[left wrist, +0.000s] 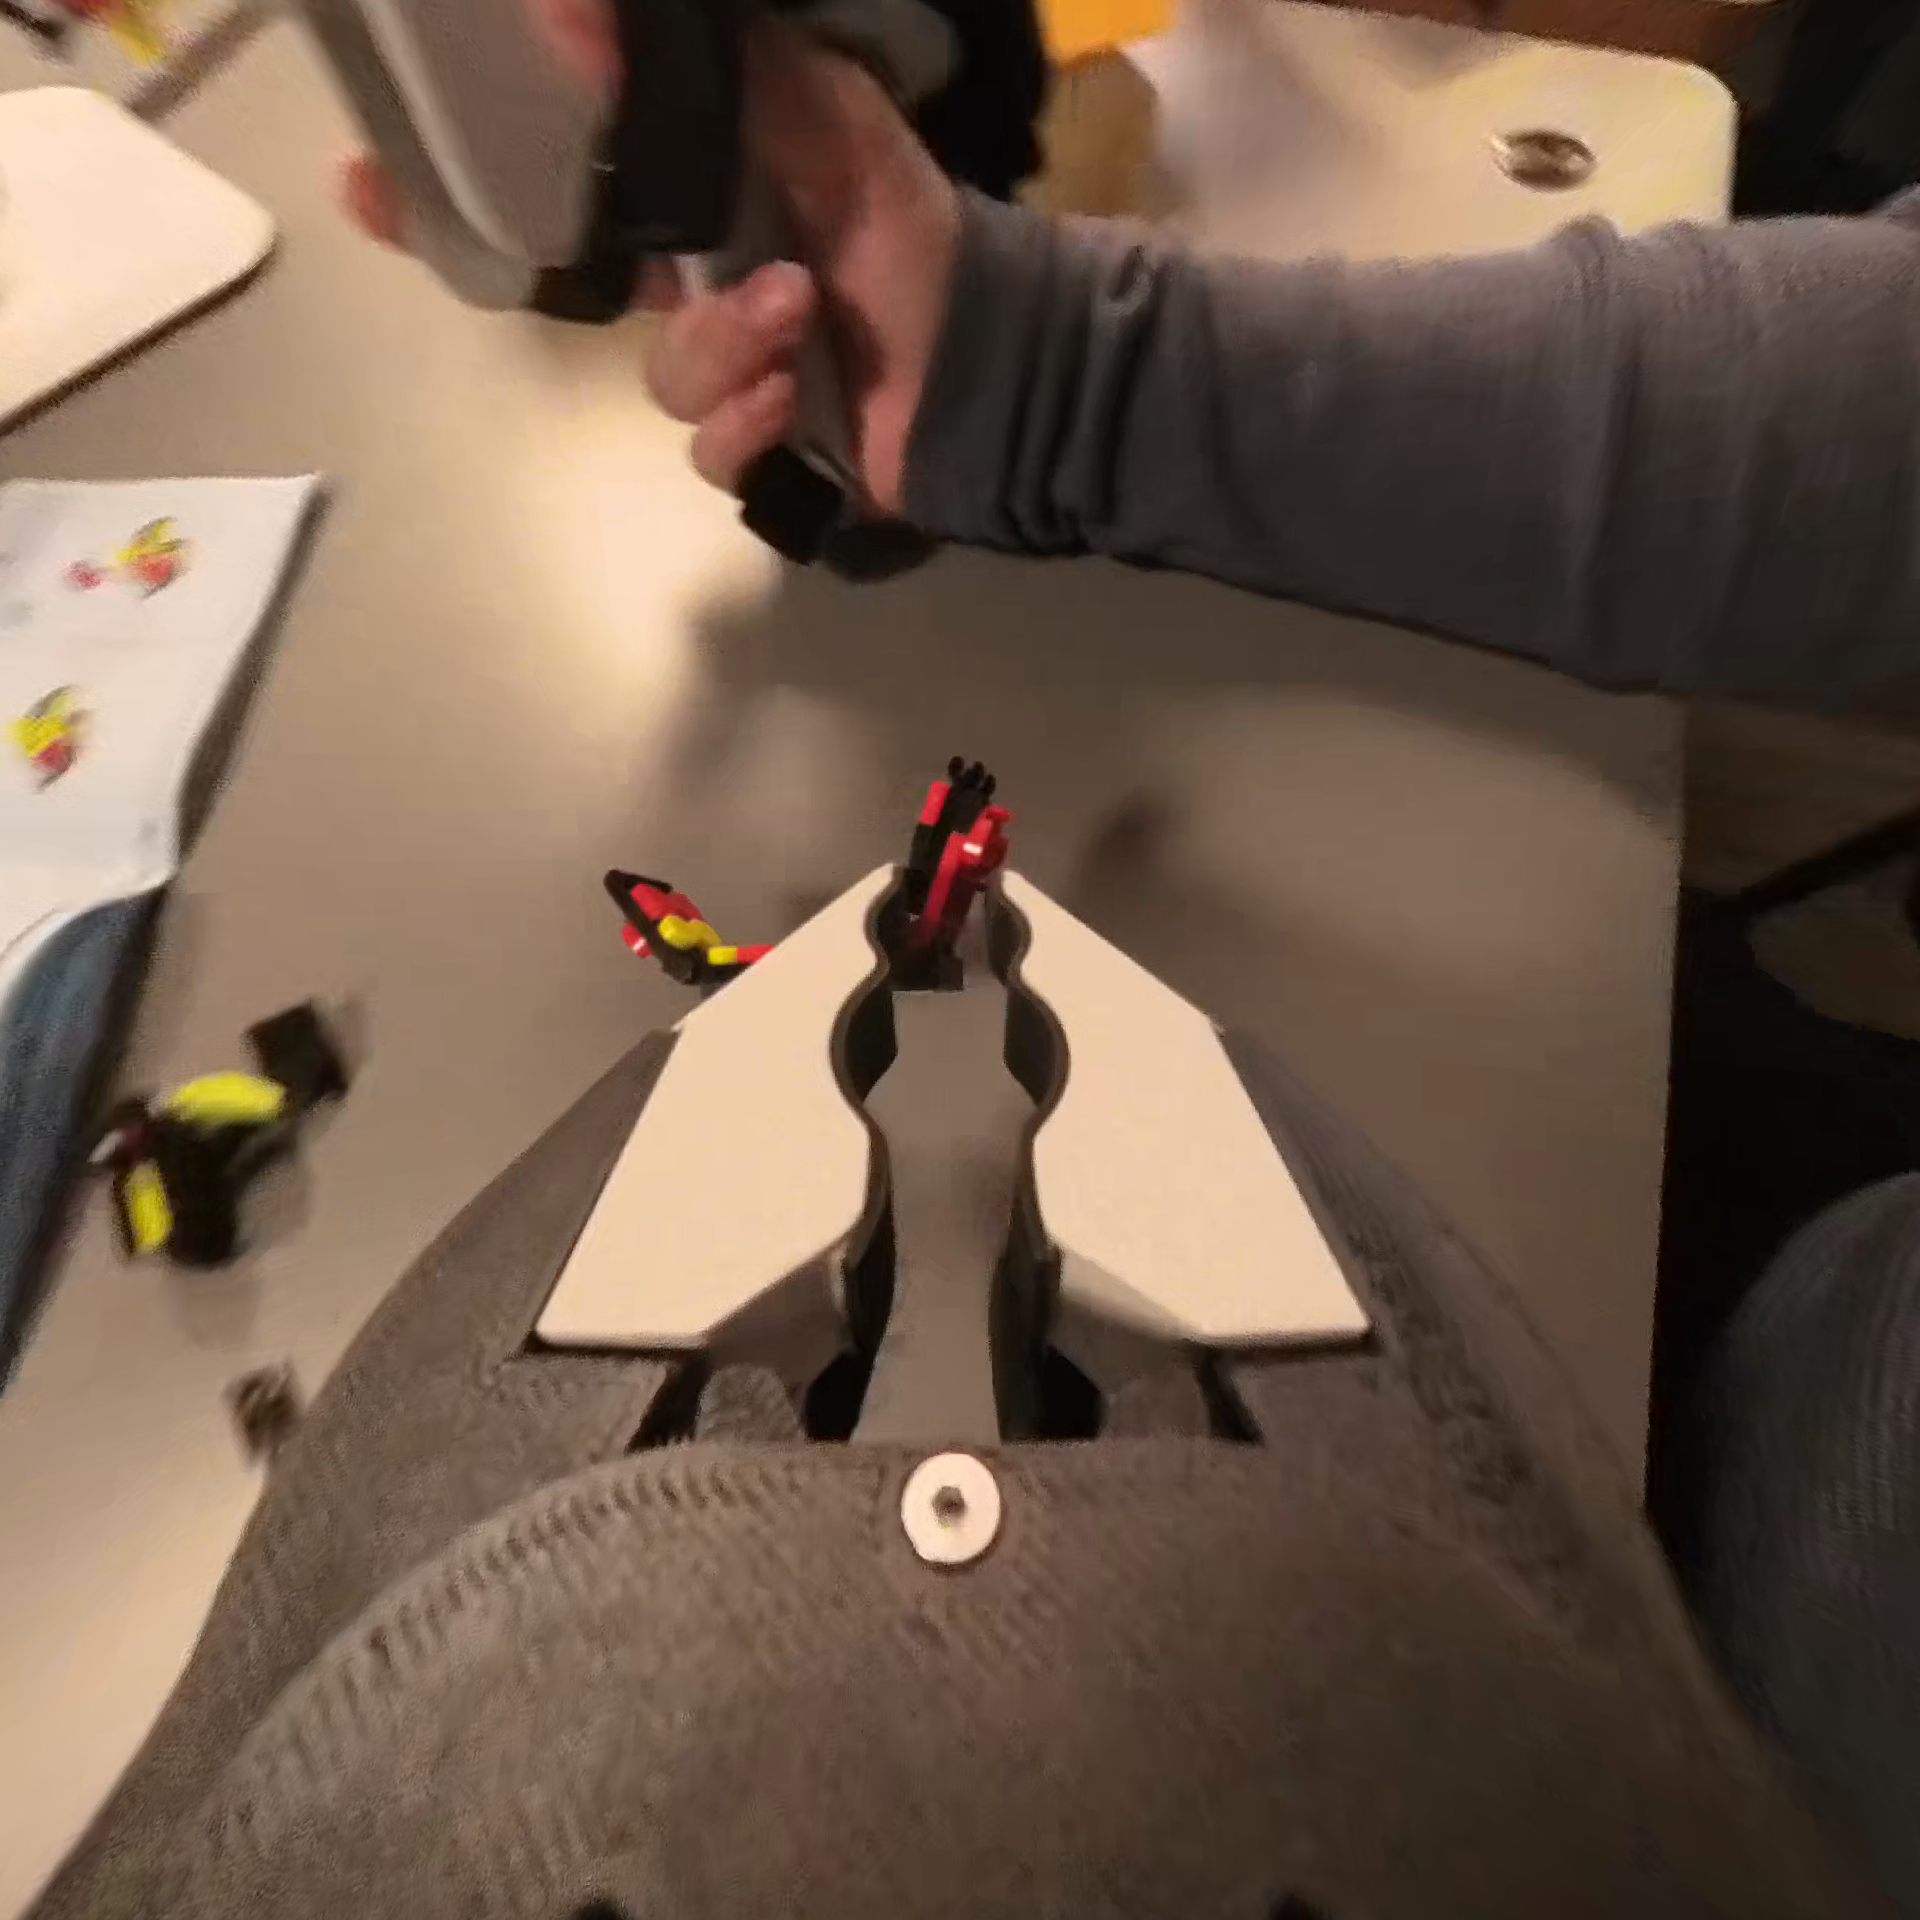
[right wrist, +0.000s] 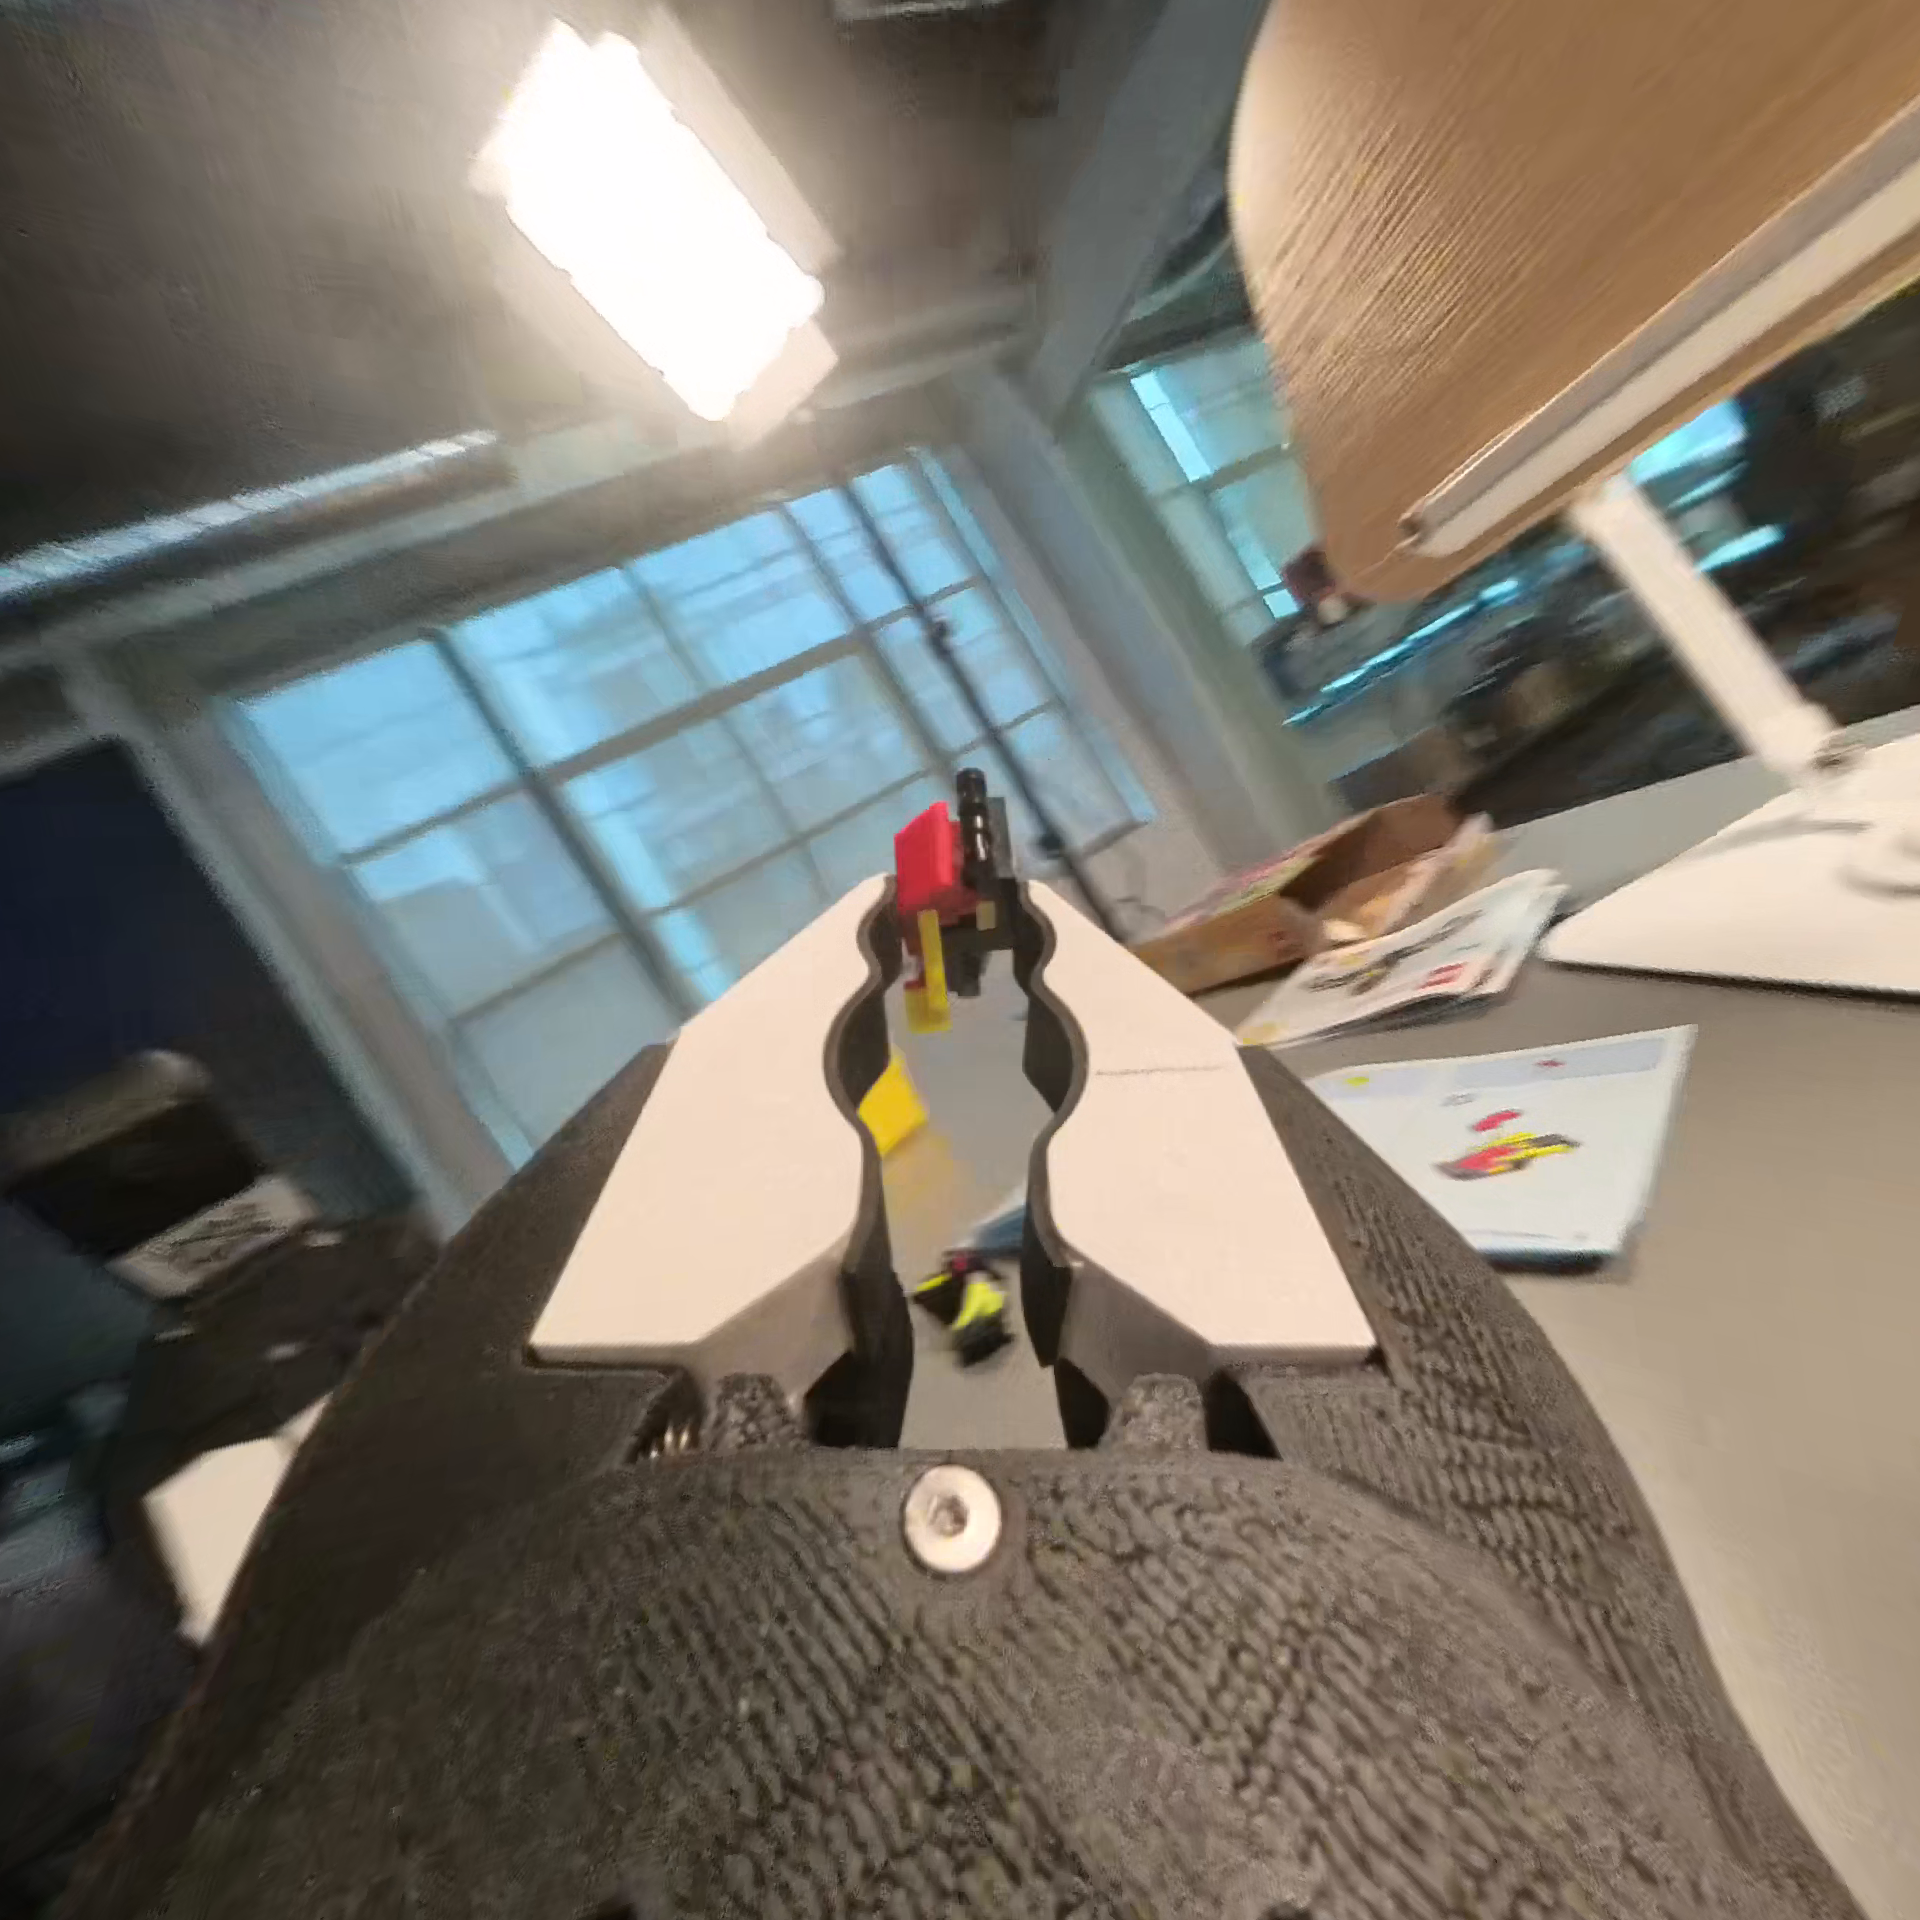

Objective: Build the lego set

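Observation:
My left gripper (left wrist: 943, 894) is shut on a small red and black lego piece (left wrist: 956, 862) and holds it above the grey table (left wrist: 1299, 987). My right gripper (right wrist: 951, 914) is shut on a red, black and yellow lego assembly (right wrist: 948, 883), lifted and tilted up toward the ceiling. In the left wrist view the right gripper's body (left wrist: 499, 145) shows at the top, held by a hand (left wrist: 810, 312) in a grey sleeve. A red, yellow and black sub-assembly (left wrist: 675, 930) lies on the table left of my left fingers. A black and yellow sub-assembly (left wrist: 197, 1153) lies farther left; it also shows in the right wrist view (right wrist: 966, 1299).
An open instruction booklet (left wrist: 114, 665) lies at the left; it also shows in the right wrist view (right wrist: 1507, 1143). More leaflets (right wrist: 1403, 966) and an open cardboard box (right wrist: 1309, 894) lie behind. A white lamp base (right wrist: 1766, 894) stands at the right. A yellow piece (right wrist: 894, 1112) lies on the table. There is about 20 cm between the tips of the two grippers.

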{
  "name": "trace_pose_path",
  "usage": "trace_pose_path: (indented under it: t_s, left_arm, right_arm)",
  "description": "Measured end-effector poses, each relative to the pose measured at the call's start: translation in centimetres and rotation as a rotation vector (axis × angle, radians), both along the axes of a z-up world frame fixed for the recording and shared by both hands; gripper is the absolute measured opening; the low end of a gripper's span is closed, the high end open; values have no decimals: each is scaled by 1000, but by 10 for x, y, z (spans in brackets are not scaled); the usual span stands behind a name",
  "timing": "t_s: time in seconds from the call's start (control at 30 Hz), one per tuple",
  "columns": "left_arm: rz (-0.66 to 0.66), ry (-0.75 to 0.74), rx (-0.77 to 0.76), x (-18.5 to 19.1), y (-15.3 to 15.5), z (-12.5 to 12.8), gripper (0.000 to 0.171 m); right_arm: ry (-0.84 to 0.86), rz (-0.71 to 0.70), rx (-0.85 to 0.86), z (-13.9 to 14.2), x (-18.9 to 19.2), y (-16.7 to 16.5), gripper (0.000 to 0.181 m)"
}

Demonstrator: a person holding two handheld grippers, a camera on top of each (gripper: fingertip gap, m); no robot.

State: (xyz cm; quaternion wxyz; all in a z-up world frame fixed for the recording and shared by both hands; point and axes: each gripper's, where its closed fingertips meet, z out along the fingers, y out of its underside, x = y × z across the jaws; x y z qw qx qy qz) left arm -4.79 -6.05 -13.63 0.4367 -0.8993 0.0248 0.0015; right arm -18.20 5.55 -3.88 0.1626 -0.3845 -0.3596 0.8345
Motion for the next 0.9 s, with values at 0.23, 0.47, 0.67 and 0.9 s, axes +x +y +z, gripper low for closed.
trace_pose_path:
  t_s: [0.23,0.47,0.67,0.9]
  left_arm:
    - [-269,17,-62,47,49,-24,13]
    - [-278,-20,-7,38,74,-30,30]
    - [-125,-54,367,-17,83,28,56]
    - [246,86,268,-164,116,22,54]
  right_arm:
    - [142,27,136,8,32,17,19]
    - [156,-78,124,9,31,61,19]
    - [143,-274,219,6,13,81,19]
    - [122,-537,385,4,4,96,19]
